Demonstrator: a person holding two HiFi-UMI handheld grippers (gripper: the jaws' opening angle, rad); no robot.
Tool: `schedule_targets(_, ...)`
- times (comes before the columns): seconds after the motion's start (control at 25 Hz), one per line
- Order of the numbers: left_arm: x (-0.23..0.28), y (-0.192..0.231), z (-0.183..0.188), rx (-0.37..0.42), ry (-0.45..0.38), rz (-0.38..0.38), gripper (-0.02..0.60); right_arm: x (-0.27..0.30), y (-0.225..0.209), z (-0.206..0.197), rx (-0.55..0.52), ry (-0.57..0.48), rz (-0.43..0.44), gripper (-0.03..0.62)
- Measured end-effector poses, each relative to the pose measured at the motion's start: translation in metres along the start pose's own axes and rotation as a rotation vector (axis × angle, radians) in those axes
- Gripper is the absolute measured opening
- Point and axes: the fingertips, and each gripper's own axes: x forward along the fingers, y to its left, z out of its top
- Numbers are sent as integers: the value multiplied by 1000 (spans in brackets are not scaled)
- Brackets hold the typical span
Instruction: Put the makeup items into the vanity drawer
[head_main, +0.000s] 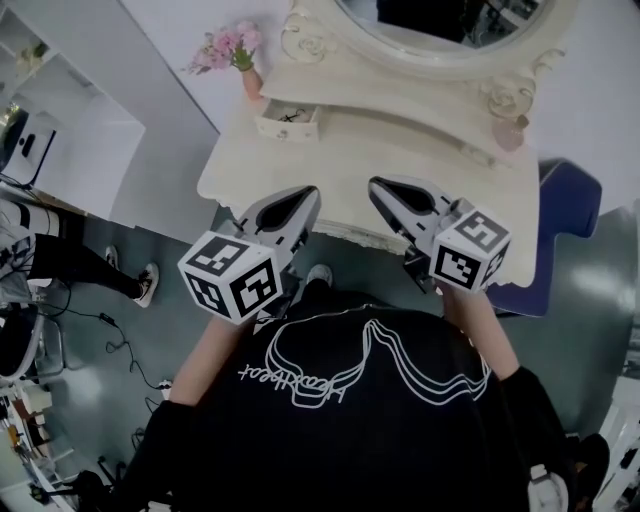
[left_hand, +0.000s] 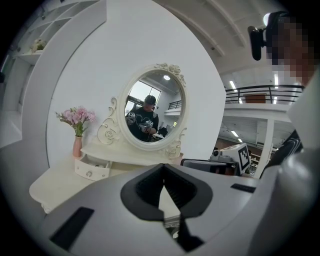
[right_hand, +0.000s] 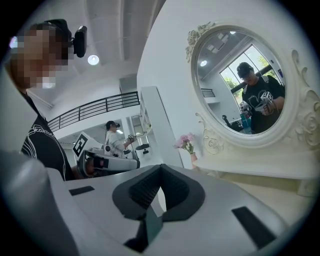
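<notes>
Head view: open drawer (head_main: 287, 121), script-lettered shirt (head_main: 350, 440)

Open vanity top (head_main: 400, 150), vase (head_main: 252, 82) beside drawer (head_main: 287, 121)

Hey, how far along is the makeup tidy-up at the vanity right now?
Done: the small drawer stands open, something dark inside, too small to identify. In hand: nothing; the left gripper and right gripper have jaws shut, empty, short of the vanity top. Left: perhaps the pink item by the mirror, then closing the drawer.
</notes>
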Motion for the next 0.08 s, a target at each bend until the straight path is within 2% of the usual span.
schedule_targets(0.08,-1,-4,2,-1,-3,10,6,-4,1,2,6,-2,7,5)
